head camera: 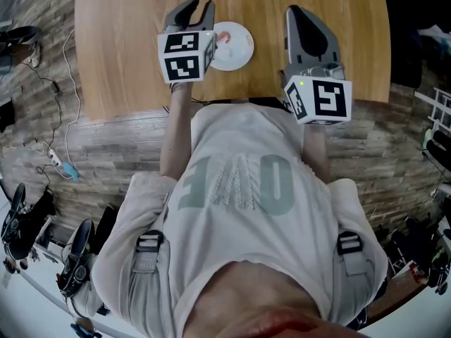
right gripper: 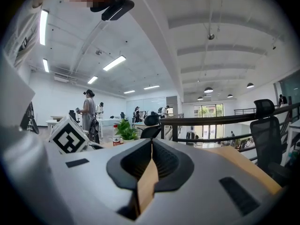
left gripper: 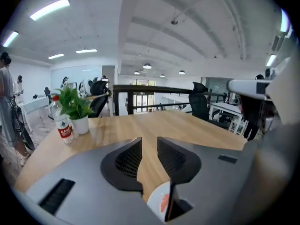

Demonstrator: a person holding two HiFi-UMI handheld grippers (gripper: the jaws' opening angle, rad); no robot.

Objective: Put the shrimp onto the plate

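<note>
A water bottle with a red label point(left gripper: 61, 124) and a leafy green plant in a white pot point(left gripper: 76, 110) stand side by side at the far left of the light wooden table point(head camera: 120, 55), well apart from everything else on it.

The left gripper point(head camera: 199, 10) hangs over the near middle of the table, its grey jaws pointing away from the person. In the left gripper view the left gripper point(left gripper: 149, 144) has its jaws a narrow gap apart, with only bare wood showing between them. It holds nothing.

Just to the right of that gripper lies the small round white plate point(head camera: 244, 51). The orange shrimp point(head camera: 223, 39) rests on the plate's left part, next to the left gripper's jaws. From the left gripper view the plate point(left gripper: 153, 199) and the shrimp point(left gripper: 164, 202) peek out low down, under the right jaw.

Further right, the right gripper point(head camera: 295, 12) is held over the table's near right part, clear of the plate. In the right gripper view the right gripper point(right gripper: 151, 143) has its jaws pressed together at the tips and grips nothing. The left gripper's black-and-white marker cube point(right gripper: 69, 138) shows at that view's left.
</note>
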